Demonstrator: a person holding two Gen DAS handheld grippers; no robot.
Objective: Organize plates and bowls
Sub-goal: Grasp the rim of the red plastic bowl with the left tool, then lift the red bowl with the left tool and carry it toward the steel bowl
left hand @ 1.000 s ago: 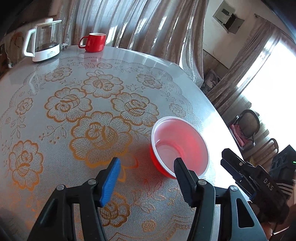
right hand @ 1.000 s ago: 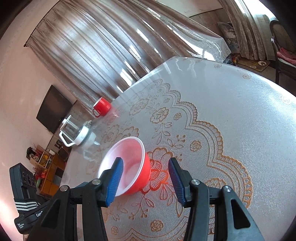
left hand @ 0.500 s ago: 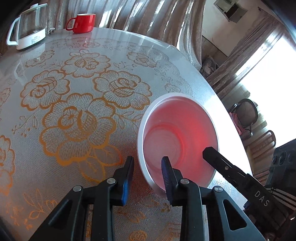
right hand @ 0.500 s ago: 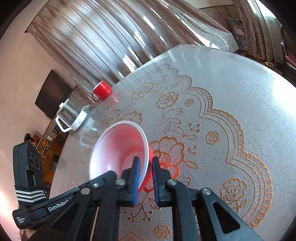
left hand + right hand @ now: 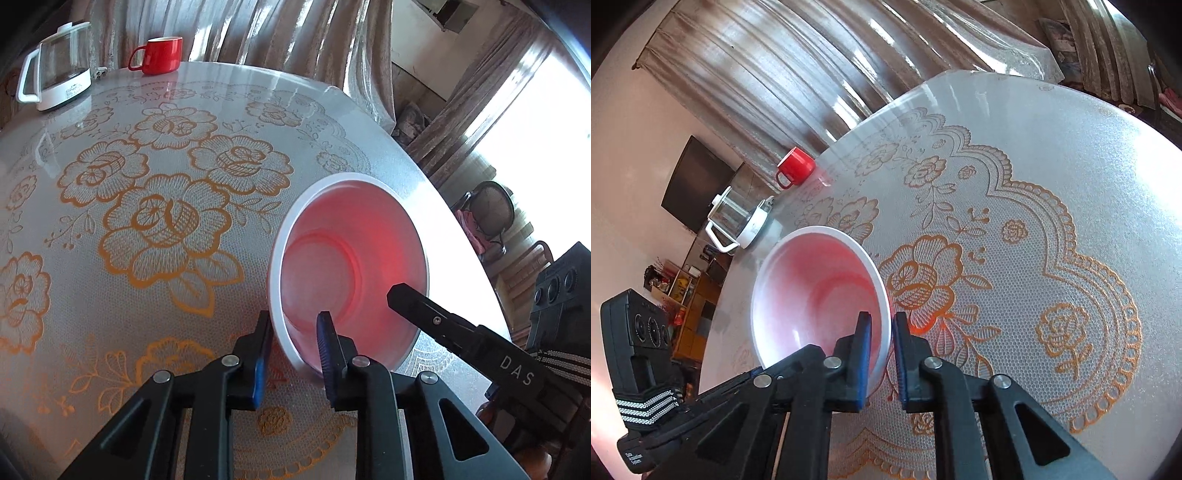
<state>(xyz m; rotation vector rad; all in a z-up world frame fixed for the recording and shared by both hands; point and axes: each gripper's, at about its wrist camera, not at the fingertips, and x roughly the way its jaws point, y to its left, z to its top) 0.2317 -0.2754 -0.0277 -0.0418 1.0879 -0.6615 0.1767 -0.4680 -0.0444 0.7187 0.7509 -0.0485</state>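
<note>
— What's on the surface [image 5: 332, 122]?
— A bowl [image 5: 354, 258], tilted, well apart from the kettle [image 5: 55, 81] and mug [image 5: 162, 55] at the far edge.
— The grippers?
— Right gripper [image 5: 882, 347] pinches the bowl's rim. Left gripper [image 5: 295, 354] has just been closing, fingers astride the rim opposite; contact unclear.

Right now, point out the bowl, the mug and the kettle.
bowl [image 5: 332, 280]: left wrist view, inner bottom.
mug [image 5: 164, 55]: left wrist view, red side wall.
kettle [image 5: 61, 66]: left wrist view, glass body.
</note>
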